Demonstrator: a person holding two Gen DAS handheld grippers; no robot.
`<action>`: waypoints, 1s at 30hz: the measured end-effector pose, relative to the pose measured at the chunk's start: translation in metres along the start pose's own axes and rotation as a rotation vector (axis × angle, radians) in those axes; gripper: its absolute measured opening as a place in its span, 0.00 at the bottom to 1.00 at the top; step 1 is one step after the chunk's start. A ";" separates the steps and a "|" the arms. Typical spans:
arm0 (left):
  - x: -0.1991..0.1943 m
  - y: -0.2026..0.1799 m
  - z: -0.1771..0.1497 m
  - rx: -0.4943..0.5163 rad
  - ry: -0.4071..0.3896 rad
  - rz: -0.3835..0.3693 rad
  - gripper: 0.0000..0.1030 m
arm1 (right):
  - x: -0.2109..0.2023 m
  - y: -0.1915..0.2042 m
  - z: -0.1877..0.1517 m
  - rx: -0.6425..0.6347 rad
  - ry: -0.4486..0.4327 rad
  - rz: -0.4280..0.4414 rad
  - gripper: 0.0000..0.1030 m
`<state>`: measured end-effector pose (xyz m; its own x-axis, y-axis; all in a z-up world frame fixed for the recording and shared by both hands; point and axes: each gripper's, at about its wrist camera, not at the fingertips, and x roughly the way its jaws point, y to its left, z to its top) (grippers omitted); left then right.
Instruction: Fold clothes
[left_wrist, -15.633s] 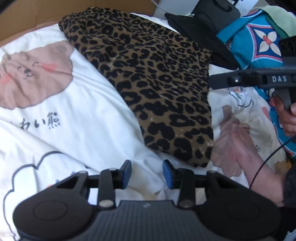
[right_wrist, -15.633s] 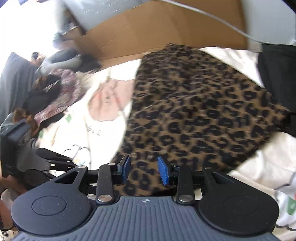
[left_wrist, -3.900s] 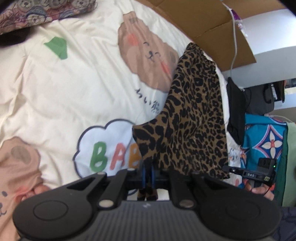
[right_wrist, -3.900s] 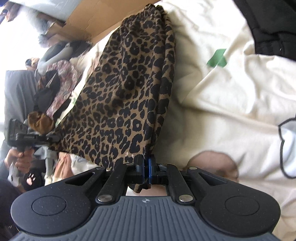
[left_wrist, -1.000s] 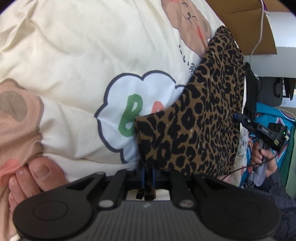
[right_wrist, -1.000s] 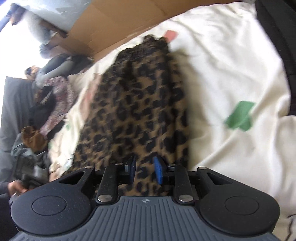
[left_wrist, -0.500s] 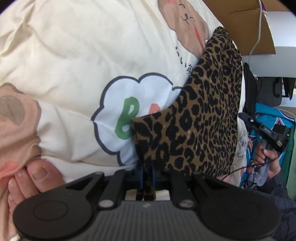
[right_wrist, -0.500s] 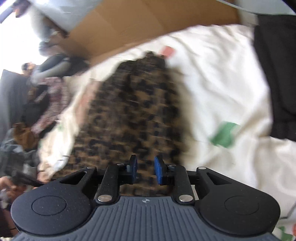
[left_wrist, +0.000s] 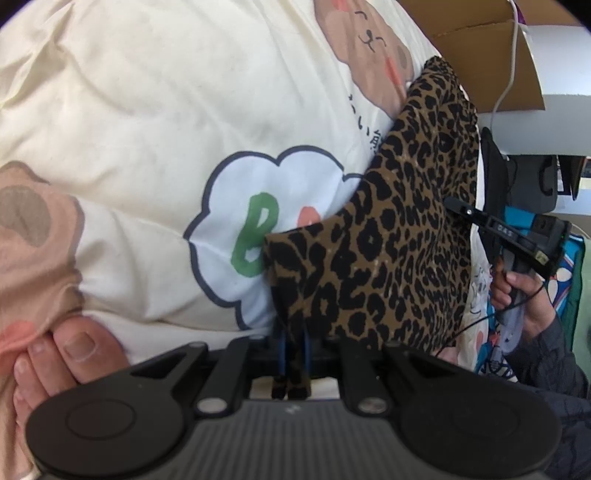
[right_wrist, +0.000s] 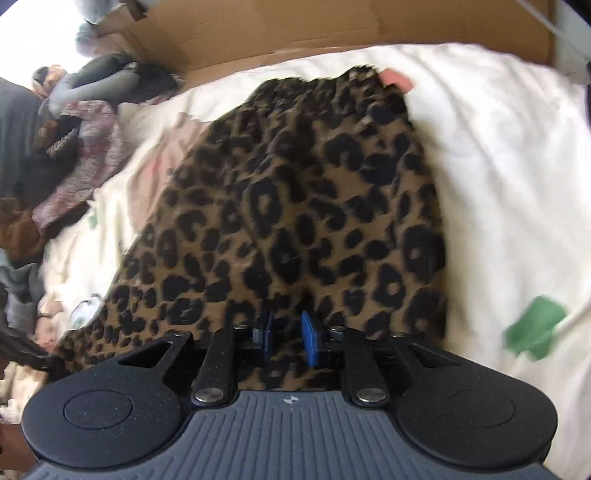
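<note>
A leopard-print garment (left_wrist: 402, 236) lies lengthwise on the cream cartoon duvet (left_wrist: 155, 110). My left gripper (left_wrist: 293, 343) is shut on its near corner, and the cloth hangs down between the blue pads. In the left wrist view the right gripper (left_wrist: 458, 206) hovers over the garment's right edge, held by a hand (left_wrist: 517, 291). In the right wrist view the same leopard-print garment (right_wrist: 295, 206) fills the middle. My right gripper (right_wrist: 286, 334) stands open just above it, with a small gap between the blue pads and nothing pinched.
Bare toes (left_wrist: 74, 350) press on the duvet at the lower left. A cardboard sheet (right_wrist: 295, 33) lines the bed's far side. Black clothing (left_wrist: 495, 184) and a blue patterned cloth (left_wrist: 569, 266) lie to the right. A heap of clothes (right_wrist: 74, 122) sits at the left.
The right gripper has let go of the garment's edge and opened, then swung over the cloth. The left gripper keeps its hold and has barely moved in the last second.
</note>
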<state>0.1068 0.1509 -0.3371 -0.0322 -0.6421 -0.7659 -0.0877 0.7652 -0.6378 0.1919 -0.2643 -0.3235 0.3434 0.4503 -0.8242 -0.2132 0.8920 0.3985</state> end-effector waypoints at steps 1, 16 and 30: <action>0.000 0.001 0.000 0.001 -0.002 -0.002 0.08 | -0.003 0.001 0.002 -0.007 0.003 -0.014 0.24; -0.001 -0.001 -0.007 0.010 -0.031 -0.013 0.08 | 0.045 0.097 0.023 -0.211 0.093 0.087 0.32; -0.003 -0.003 -0.008 0.020 -0.033 -0.003 0.09 | 0.063 0.135 0.042 -0.213 0.032 0.151 0.33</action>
<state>0.0988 0.1497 -0.3323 0.0005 -0.6431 -0.7658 -0.0676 0.7640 -0.6416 0.2232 -0.1143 -0.3047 0.2646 0.5735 -0.7753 -0.4486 0.7849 0.4274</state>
